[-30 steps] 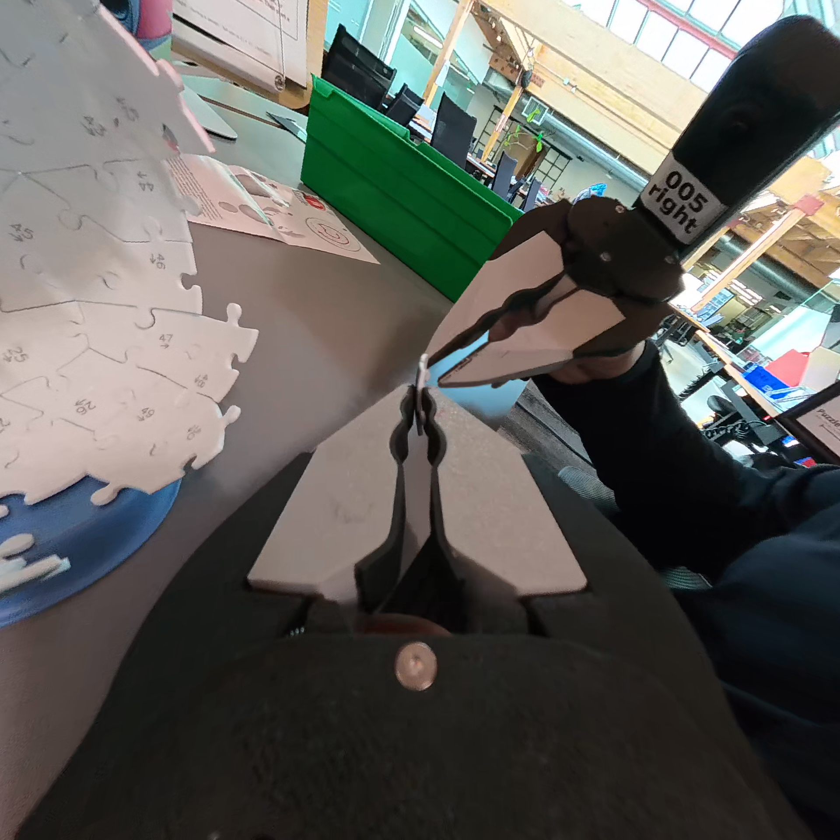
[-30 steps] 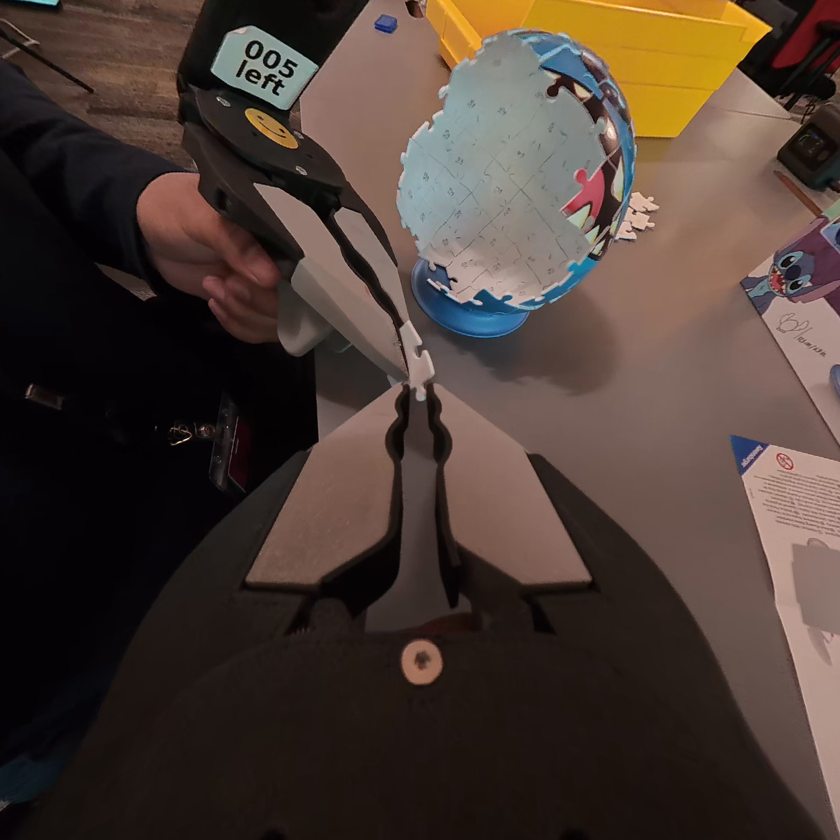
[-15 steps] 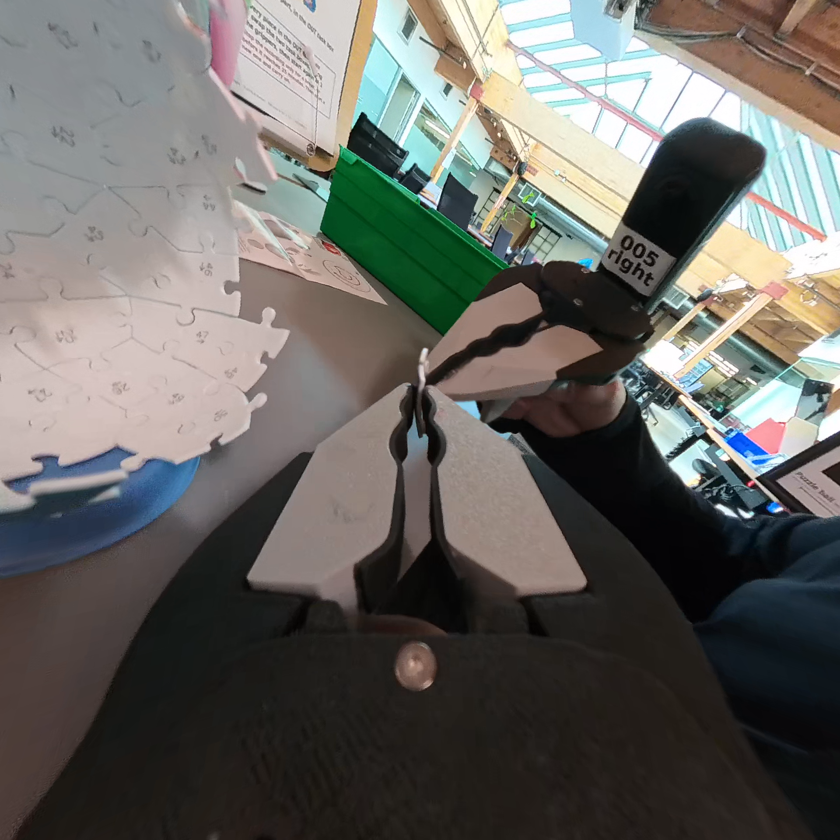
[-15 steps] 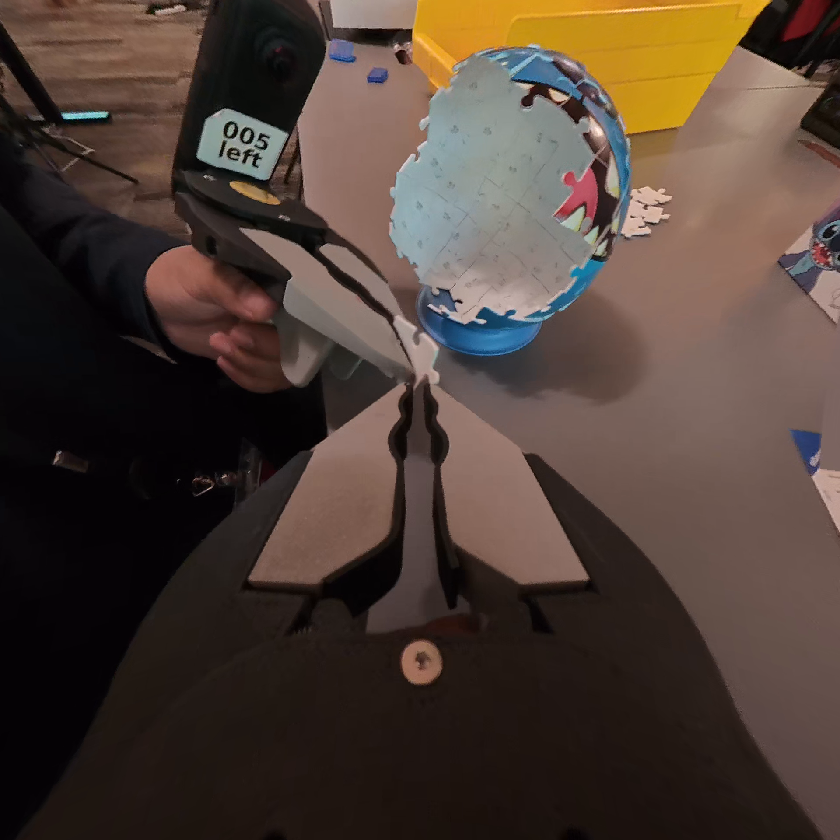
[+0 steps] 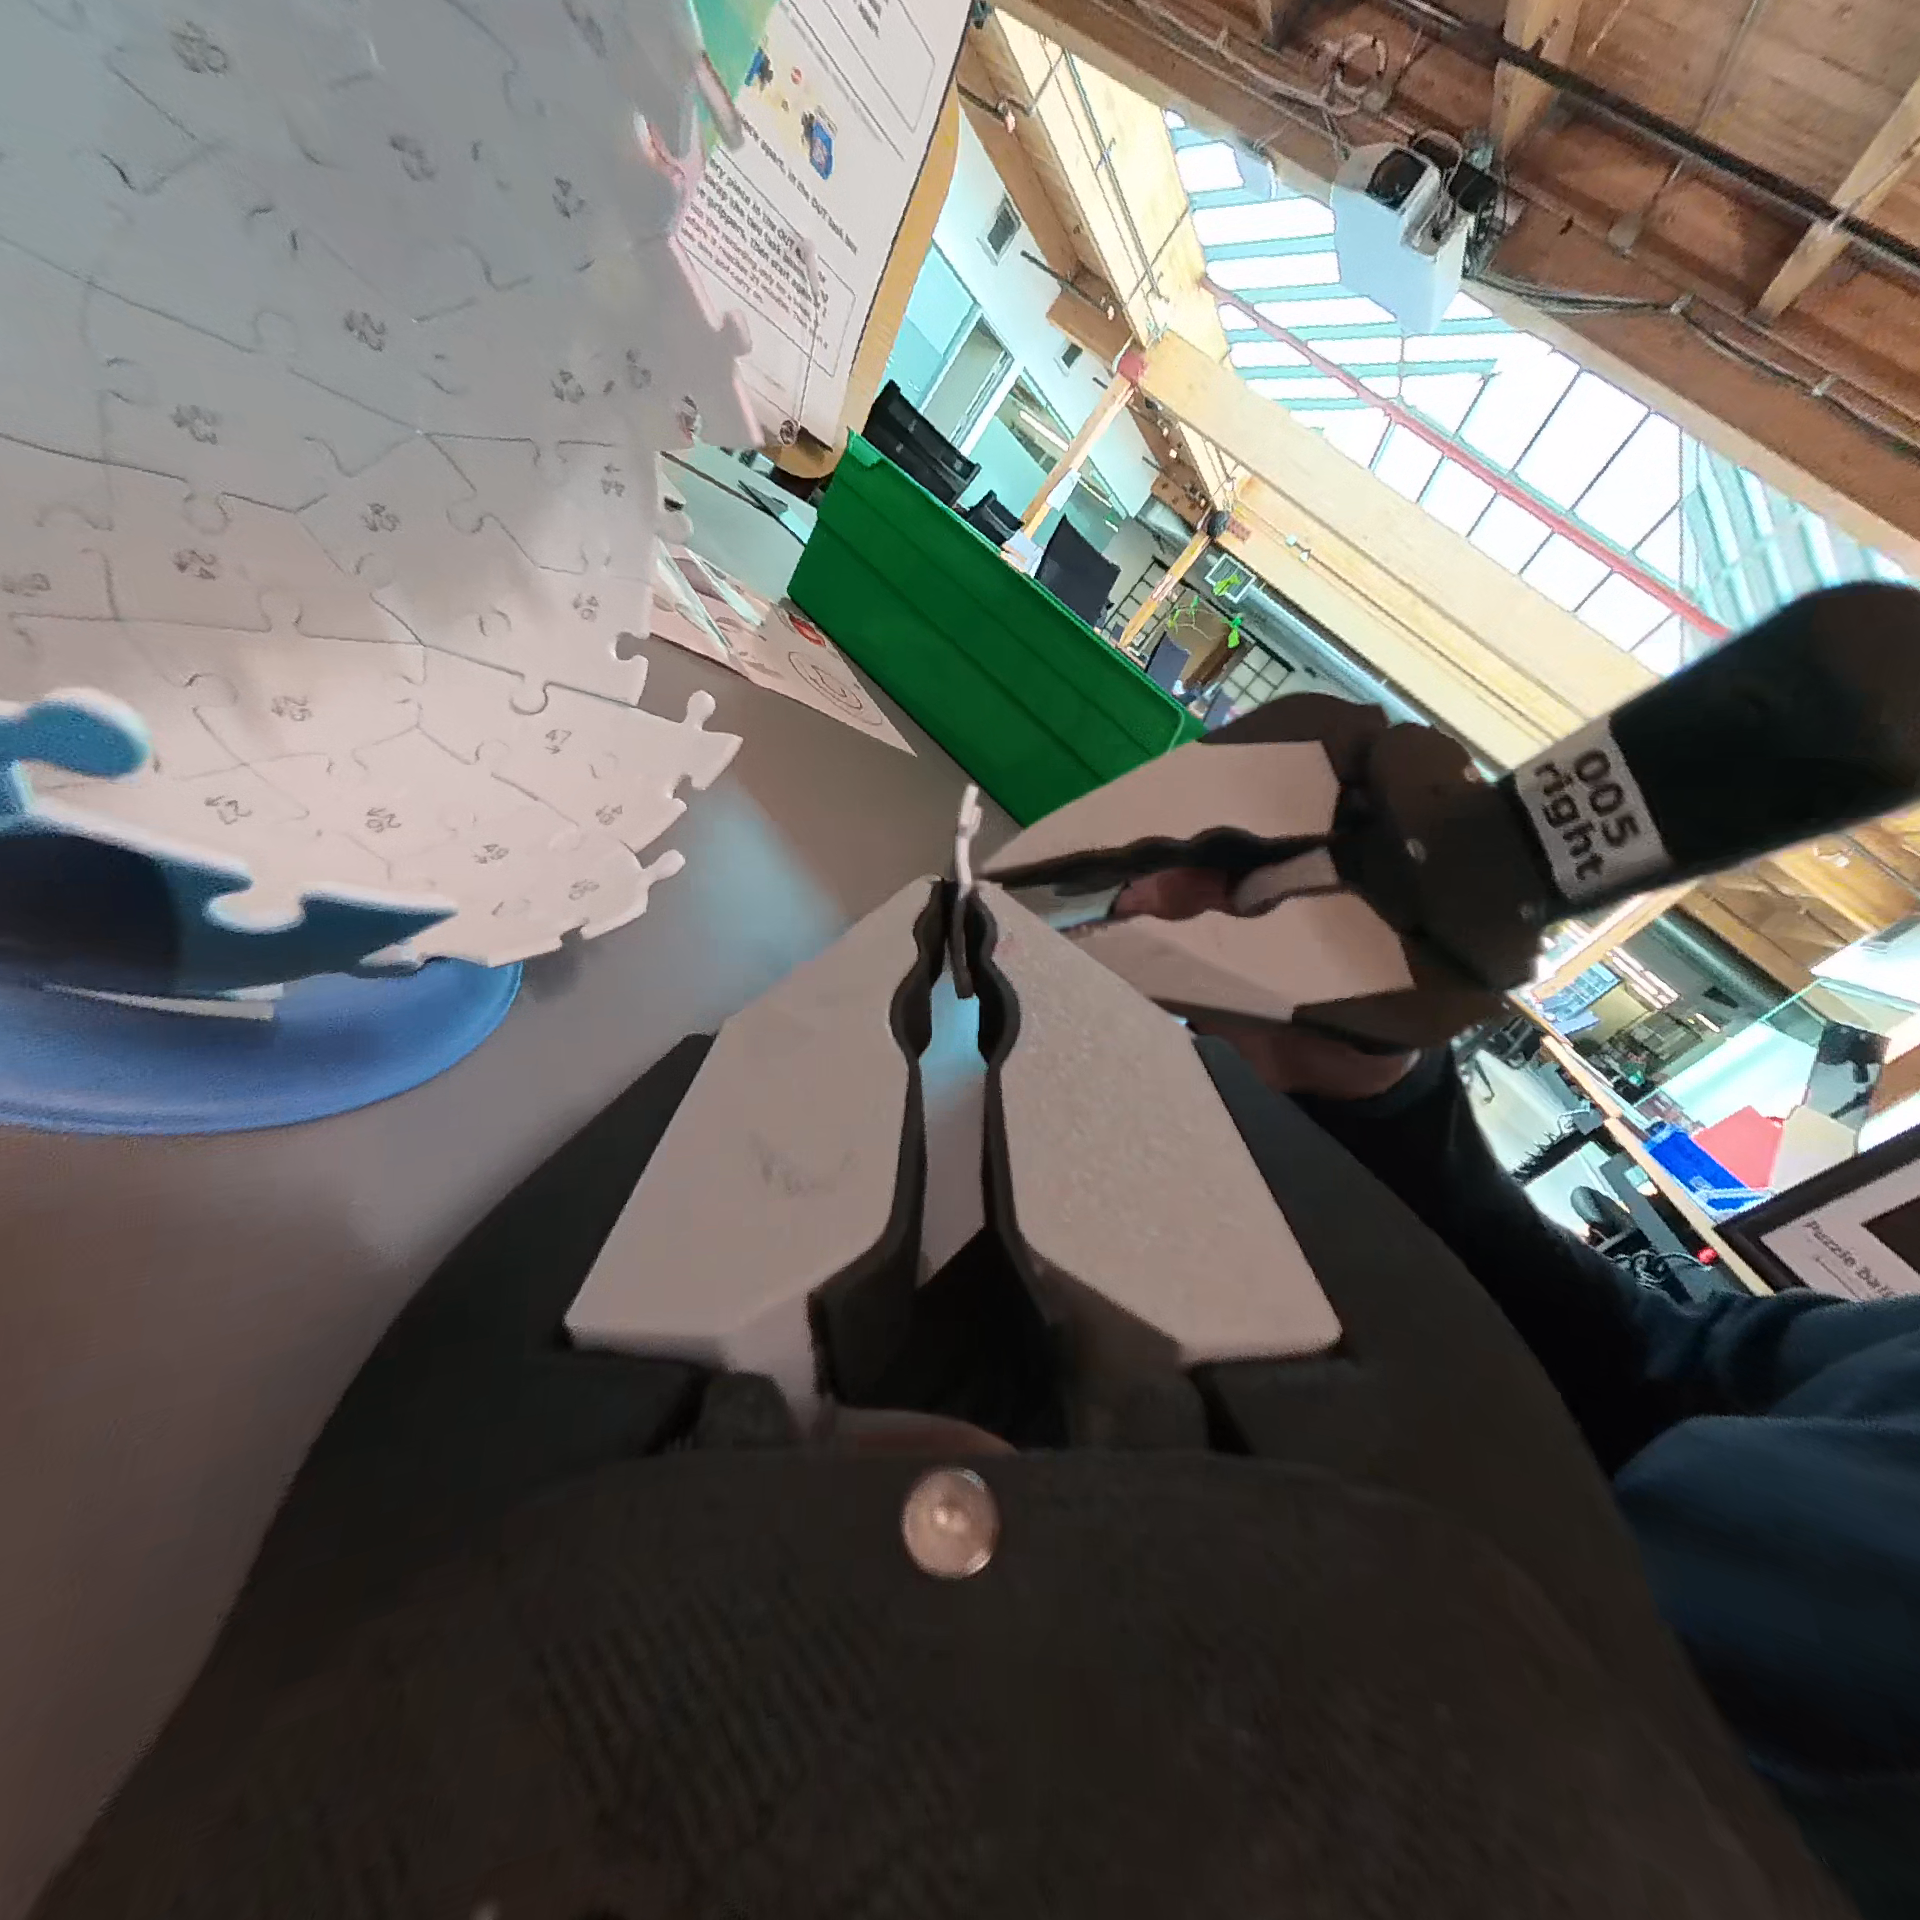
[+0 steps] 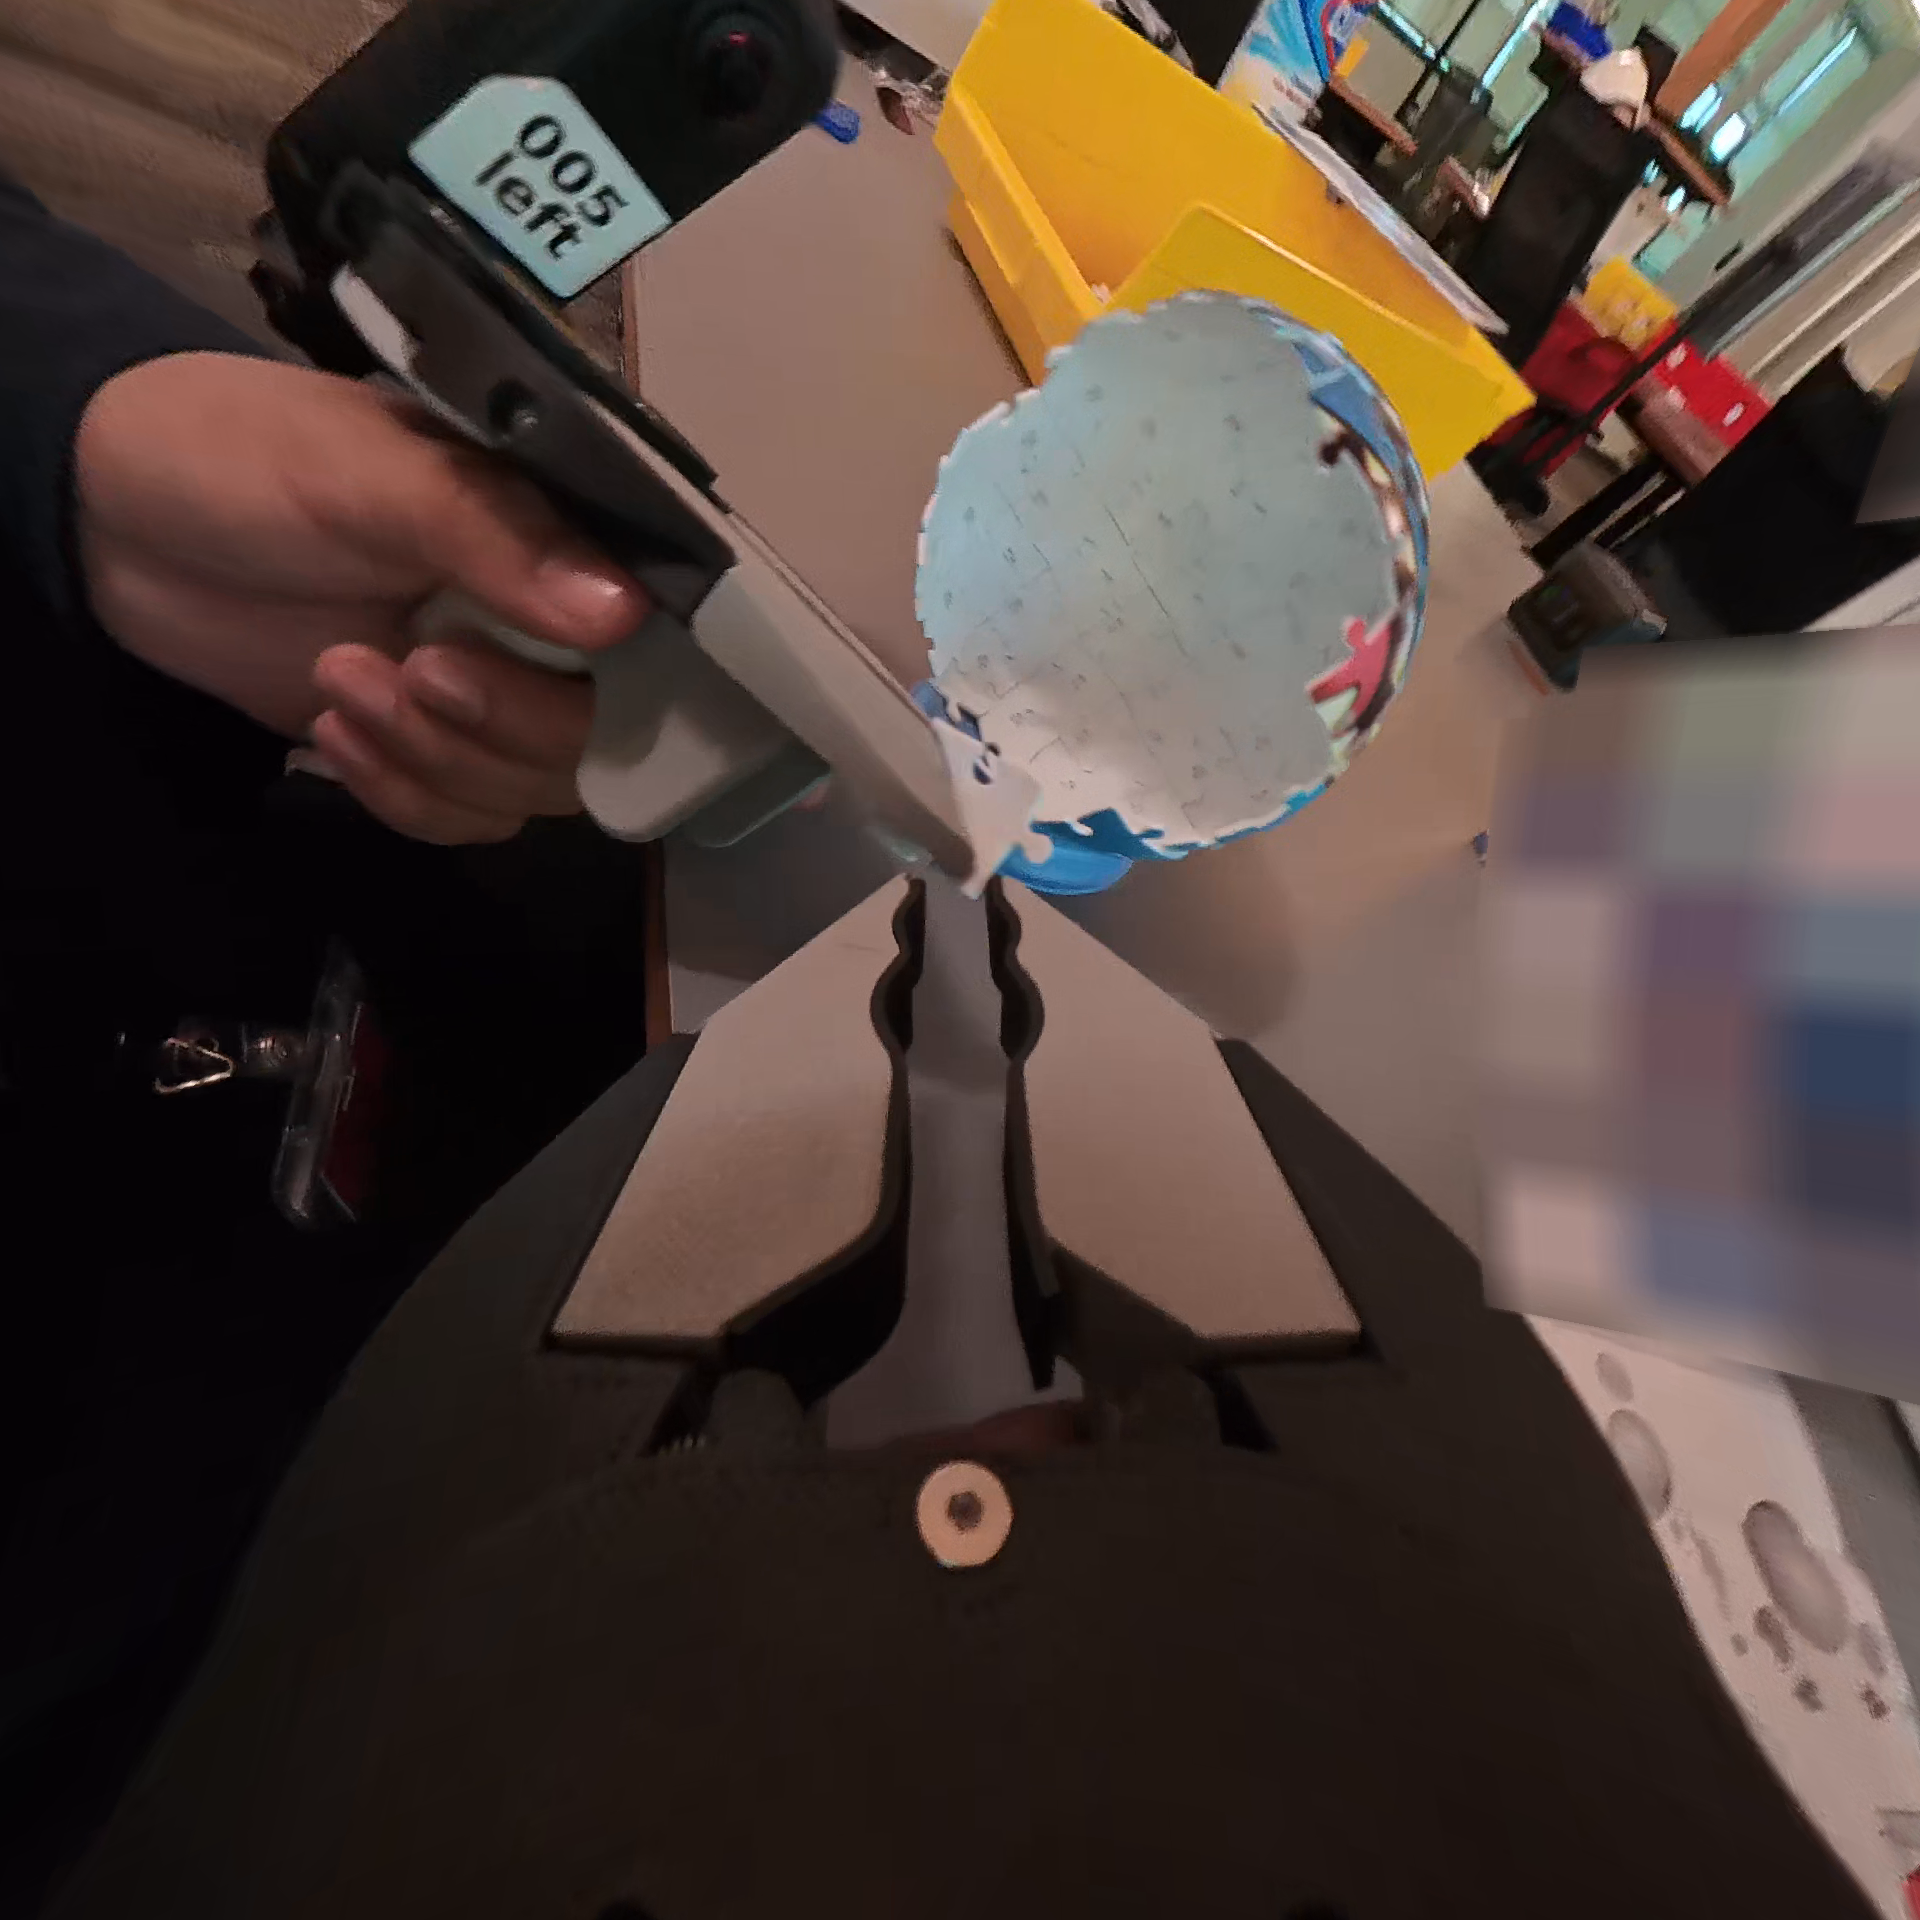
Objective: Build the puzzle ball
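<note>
While I am pinching the piece (image 5: 968, 844) edge-on between the tips of my left gripper (image 5: 958, 914), I am keeping it upright so that its tabs stand clear above the jaws and can be read and steered. The left jaws are closed down on the lower edge of the piece, with only a sliver of it showing from this side. My right gripper (image 6: 954, 902) is sitting just beside the left tips with its jaws narrowly parted and nothing between them; its tips are almost at the corner of the piece, and I judge it is either letting go after a handover or standing by to steady it. From the right wrist view the piece (image 6: 992, 805) is showing its pale back, which suggests I am holding it to match the pale inner face of the ball (image 6: 1143, 582). The ball is resting on its blue stand (image 5: 260, 1049) on the grey table (image 5: 187, 1299), near to my left, half built, with its open side turned toward me so the jagged rim is reachable. Beyond it a yellow bin (image 6: 1195, 239) is lying further back, and a green bin (image 5: 966, 644) is standing across the table. Next I am expecting to swing the piece leftward to a gap on the rim, where tilt will matter most.
</note>
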`<state>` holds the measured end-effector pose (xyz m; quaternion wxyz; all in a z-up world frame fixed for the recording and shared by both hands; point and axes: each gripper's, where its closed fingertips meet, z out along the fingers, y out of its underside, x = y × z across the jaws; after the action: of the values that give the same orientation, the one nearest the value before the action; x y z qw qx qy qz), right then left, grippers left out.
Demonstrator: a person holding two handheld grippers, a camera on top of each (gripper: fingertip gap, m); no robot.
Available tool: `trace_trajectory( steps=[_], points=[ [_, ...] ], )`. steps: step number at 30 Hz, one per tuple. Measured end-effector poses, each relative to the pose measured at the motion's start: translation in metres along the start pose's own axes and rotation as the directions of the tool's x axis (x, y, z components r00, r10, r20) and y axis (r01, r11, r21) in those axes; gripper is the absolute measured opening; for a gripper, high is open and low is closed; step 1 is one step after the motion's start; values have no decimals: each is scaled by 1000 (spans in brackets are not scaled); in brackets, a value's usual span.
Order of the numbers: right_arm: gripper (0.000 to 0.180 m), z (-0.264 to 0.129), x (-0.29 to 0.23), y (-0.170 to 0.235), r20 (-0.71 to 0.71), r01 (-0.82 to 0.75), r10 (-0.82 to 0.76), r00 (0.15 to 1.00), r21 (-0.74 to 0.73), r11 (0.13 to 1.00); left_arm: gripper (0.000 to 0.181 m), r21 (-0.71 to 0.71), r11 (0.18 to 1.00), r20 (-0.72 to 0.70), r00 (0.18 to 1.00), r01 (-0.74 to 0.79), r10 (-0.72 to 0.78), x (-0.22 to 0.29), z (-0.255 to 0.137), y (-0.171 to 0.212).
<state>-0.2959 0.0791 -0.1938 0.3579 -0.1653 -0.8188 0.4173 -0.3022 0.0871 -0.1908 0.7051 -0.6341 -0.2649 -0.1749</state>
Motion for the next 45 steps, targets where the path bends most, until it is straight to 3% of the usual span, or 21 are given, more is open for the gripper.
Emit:
trace_trajectory(
  steps=[14,17,19,29,34,37,40,45],
  points=[
    [35,19,0,-1,-214,145,-156,964,-64,987,0,60,986,-20,987,158,-157,-2,-1,-8],
    [38,21,1,-6,-248,90,-94,964,-26,996,0,87,982,-27,985,169,-168,-2,-2,-12],
    [27,18,7,-10,-281,47,-45,959,1,999,0,94,982,-35,987,162,-160,0,-2,-13],
    [26,17,8,-11,-223,-77,83,971,31,997,2,91,979,-59,982,183,-178,3,-1,-14],
    [26,13,10,-12,-156,-166,176,972,73,983,12,86,987,-84,988,135,-128,6,-8,-19],
    [26,10,11,-11,-109,-213,222,969,88,973,23,52,998,-84,996,19,-14,11,-14,-19],
    [26,5,6,-11,4,-271,272,962,90,958,33,-25,964,-42,964,-264,263,13,-26,-13],
    [26,-9,-5,-18,245,-403,371,896,95,910,41,-135,719,-52,730,-681,682,14,-44,-19]
  ],
)
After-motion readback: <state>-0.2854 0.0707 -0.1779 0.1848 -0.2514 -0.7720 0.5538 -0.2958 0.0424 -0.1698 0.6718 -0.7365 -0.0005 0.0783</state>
